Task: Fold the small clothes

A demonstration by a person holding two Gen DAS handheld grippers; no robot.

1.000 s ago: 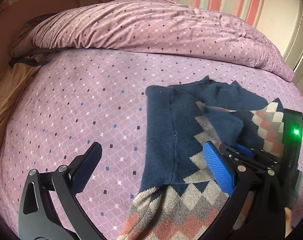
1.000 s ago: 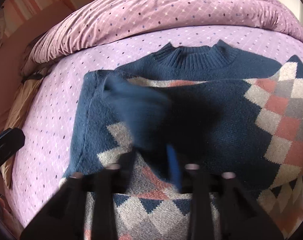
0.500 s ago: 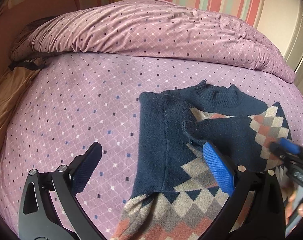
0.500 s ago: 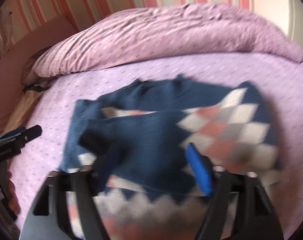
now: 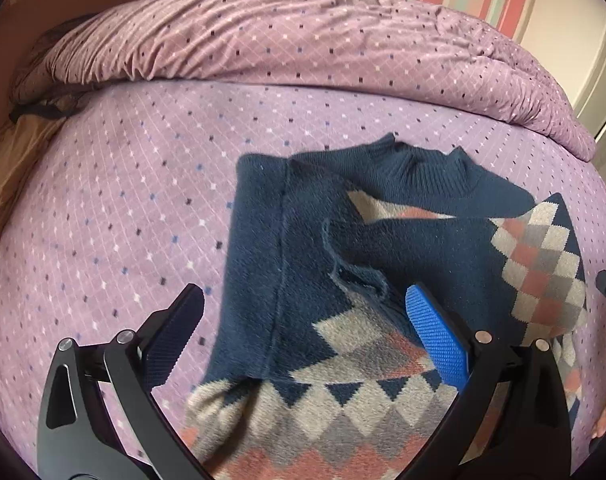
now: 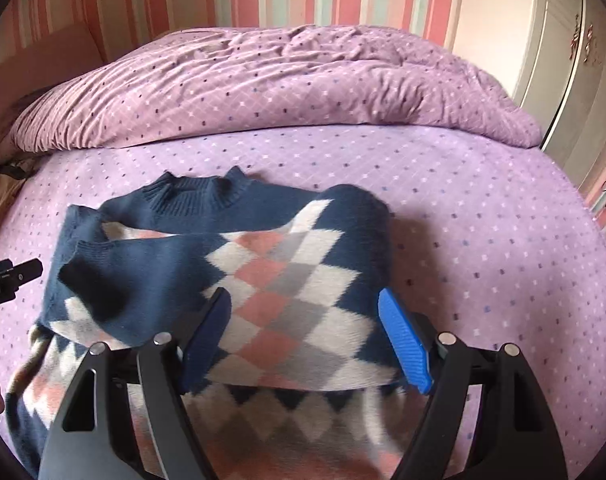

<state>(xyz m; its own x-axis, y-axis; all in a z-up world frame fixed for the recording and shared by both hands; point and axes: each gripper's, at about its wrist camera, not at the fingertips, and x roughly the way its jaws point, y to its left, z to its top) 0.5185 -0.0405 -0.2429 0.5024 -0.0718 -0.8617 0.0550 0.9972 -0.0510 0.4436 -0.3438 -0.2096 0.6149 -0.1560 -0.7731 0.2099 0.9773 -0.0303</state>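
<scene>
Now sleeve folds done: sweater (image 6: 231, 280) lies flat on bed (image 6: 483, 240), both sleeves across chest. Right gripper (image 6: 303, 336) fingers just opened wide, empty; left gripper (image 5: 303, 344) equally wide, empty. Next probably hem: pinch both corners, lift evenly toward collar, keep sleeves undisturbed.

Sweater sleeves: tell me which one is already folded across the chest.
The diamond-patterned sleeve on the right gripper's side lies across the sweater's front. The plain navy sleeve on the left gripper's side is still unfolded.
</scene>
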